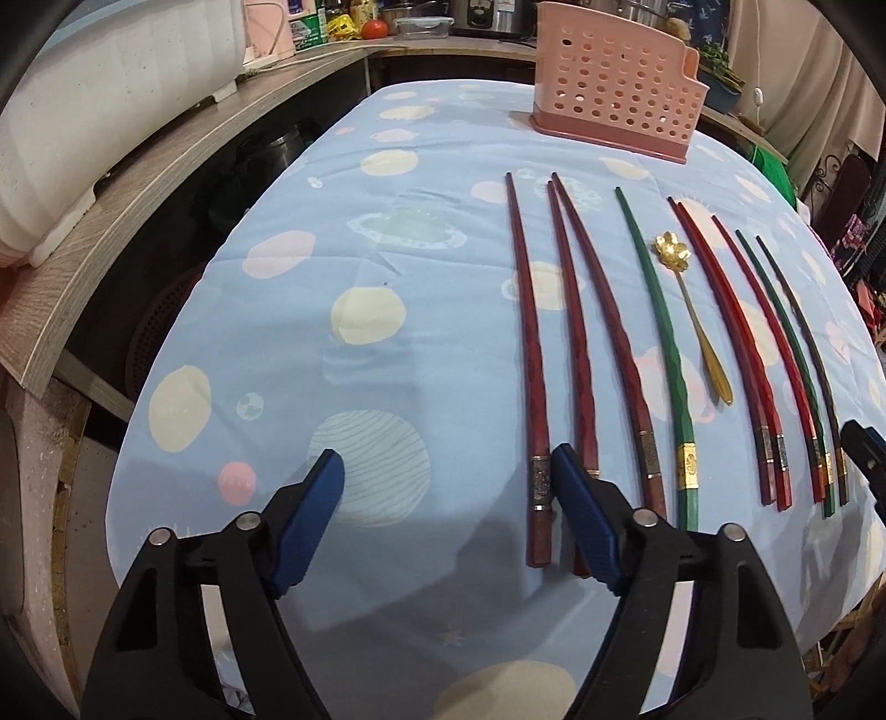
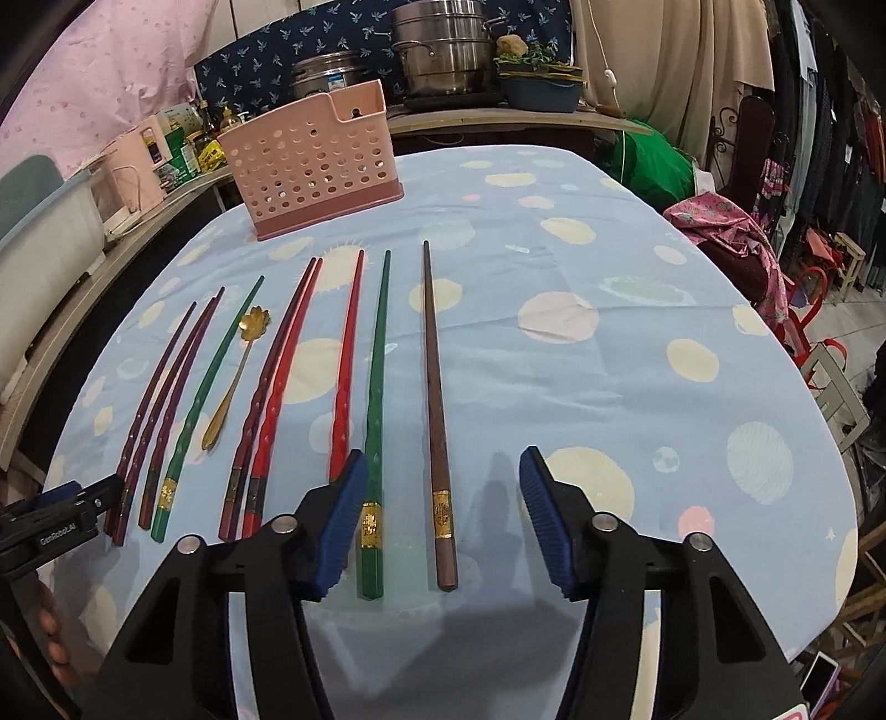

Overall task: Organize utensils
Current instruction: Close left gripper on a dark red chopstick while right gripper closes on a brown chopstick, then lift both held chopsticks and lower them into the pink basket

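Several chopsticks lie in a row on the blue spotted tablecloth (image 1: 360, 221): dark red ones (image 1: 526, 343) at the left, a green one (image 1: 662, 343), red ones (image 1: 725, 310), another green one (image 2: 375, 399) and a dark brown one (image 2: 434, 399). A gold flower spoon (image 1: 692, 310) lies among them, also in the right wrist view (image 2: 235, 371). A pink perforated utensil holder (image 1: 612, 88) stands at the far edge, also in the right wrist view (image 2: 315, 160). My left gripper (image 1: 448, 476) is open, above the cloth left of the chopstick handles. My right gripper (image 2: 443, 476) is open over the brown chopstick's handle.
A wooden shelf (image 1: 138, 183) runs along the table's left side with a white appliance (image 1: 83, 111). Steel pots (image 2: 443, 50) and a plant tub (image 2: 542, 83) stand behind the table. A chair with pink cloth (image 2: 731, 238) is at the right.
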A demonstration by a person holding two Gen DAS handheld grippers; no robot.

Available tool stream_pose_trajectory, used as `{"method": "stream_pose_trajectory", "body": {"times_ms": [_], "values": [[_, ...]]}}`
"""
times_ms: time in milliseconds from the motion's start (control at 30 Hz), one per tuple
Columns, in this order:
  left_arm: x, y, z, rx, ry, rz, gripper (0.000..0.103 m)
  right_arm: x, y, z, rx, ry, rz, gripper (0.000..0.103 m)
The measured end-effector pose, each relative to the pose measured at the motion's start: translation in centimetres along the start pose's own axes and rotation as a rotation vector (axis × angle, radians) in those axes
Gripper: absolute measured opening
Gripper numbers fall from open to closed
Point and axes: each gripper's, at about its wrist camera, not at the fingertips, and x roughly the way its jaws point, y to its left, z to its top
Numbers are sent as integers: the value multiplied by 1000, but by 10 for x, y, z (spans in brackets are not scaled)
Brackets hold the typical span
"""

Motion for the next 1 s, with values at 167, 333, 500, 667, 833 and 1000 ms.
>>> {"method": "stream_pose_trajectory", "body": {"times_ms": [167, 333, 500, 667, 833, 1000], "values": [[-4, -4, -3, 27, -17, -25, 55, 5, 0, -5, -21, -1, -12, 36], [-8, -7, -5, 51, -25, -53, 25, 3, 3, -10, -49, -14, -27, 27], [-10, -4, -7, 48, -19, -87, 8, 1, 0, -11, -48, -8, -8, 8], [-16, 1, -9, 36, -9, -113, 7, -8, -2, -11, -33, -8, 29, 7], [-36, 3, -8, 38, -46, -116, 7, -33, 1, -4, -37, -56, 54, 7], [-64, 9, 4, 24, -93, -131, 7, -63, 2, 14, -40, -122, 70, 7]]}}
